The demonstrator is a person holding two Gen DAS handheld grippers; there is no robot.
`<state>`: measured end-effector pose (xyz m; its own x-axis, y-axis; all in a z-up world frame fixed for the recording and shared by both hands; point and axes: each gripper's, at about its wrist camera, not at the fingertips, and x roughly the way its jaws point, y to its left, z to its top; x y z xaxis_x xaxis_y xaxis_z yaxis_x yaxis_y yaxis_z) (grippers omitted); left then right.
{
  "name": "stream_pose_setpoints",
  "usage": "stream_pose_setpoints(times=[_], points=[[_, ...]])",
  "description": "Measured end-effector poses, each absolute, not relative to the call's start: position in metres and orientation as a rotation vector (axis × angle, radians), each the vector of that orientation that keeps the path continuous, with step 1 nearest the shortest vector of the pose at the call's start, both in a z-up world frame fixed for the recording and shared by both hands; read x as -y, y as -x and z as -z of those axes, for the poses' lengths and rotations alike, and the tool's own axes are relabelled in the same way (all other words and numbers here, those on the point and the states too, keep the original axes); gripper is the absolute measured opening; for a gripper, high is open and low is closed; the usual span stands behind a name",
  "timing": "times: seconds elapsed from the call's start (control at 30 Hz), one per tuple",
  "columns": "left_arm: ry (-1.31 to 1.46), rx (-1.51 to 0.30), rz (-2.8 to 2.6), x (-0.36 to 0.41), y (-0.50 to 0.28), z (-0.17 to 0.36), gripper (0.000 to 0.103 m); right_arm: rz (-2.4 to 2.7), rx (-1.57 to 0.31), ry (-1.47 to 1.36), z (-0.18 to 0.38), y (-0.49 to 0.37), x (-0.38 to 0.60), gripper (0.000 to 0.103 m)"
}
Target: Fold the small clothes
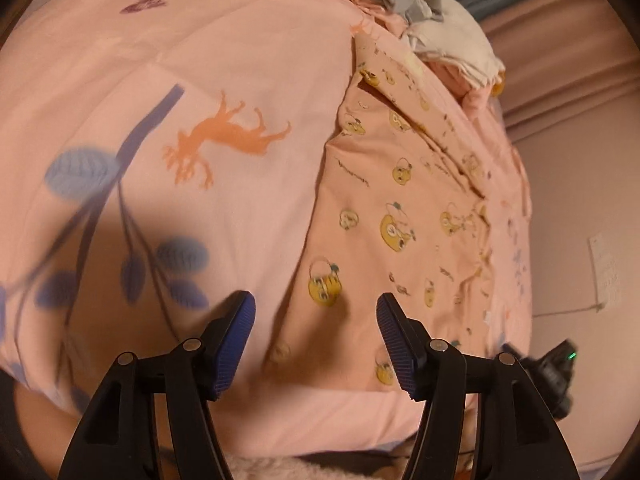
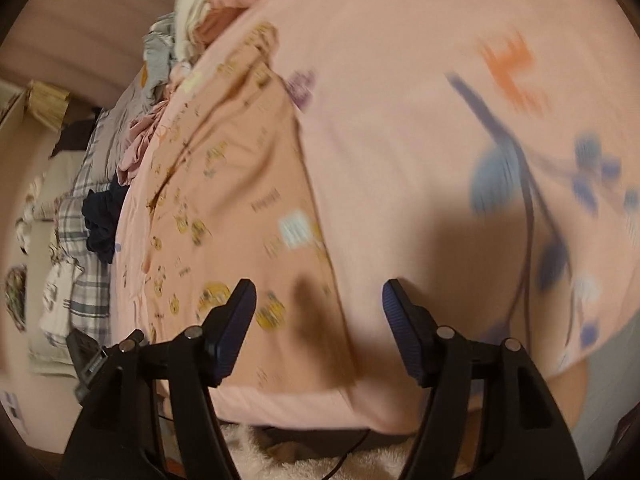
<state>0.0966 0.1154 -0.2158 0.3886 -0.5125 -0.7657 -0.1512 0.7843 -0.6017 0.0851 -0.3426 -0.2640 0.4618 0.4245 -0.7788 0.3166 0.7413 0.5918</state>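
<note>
A small peach garment (image 1: pixel 392 208) with yellow bear prints lies spread flat on the pink bedsheet (image 1: pixel 160 100), running away from the bed's near edge. My left gripper (image 1: pixel 316 340) is open and empty, hovering just above the garment's near left corner. In the right wrist view the same garment (image 2: pixel 240 208) lies left of centre, blurred. My right gripper (image 2: pixel 318 324) is open and empty above the garment's near right edge, where it meets the bedsheet (image 2: pixel 400 120).
A heap of unfolded clothes (image 1: pixel 432 20), grey and white, sits at the far end of the bed; it also shows in the right wrist view (image 2: pixel 192 20). A dark garment (image 2: pixel 104 216) and plaid fabric (image 2: pixel 88 280) lie at the left. The other gripper's body (image 1: pixel 556 372) shows at the right.
</note>
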Motion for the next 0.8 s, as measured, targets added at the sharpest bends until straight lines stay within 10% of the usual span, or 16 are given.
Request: stream_pose_setpoints(times=[0.8], points=[[0.831, -1.174, 0.367, -0.072, -0.082, 0.224, 0.063, -0.159, -1.101, -0.966, 0.275, -0.063, 0.288, 0.062]])
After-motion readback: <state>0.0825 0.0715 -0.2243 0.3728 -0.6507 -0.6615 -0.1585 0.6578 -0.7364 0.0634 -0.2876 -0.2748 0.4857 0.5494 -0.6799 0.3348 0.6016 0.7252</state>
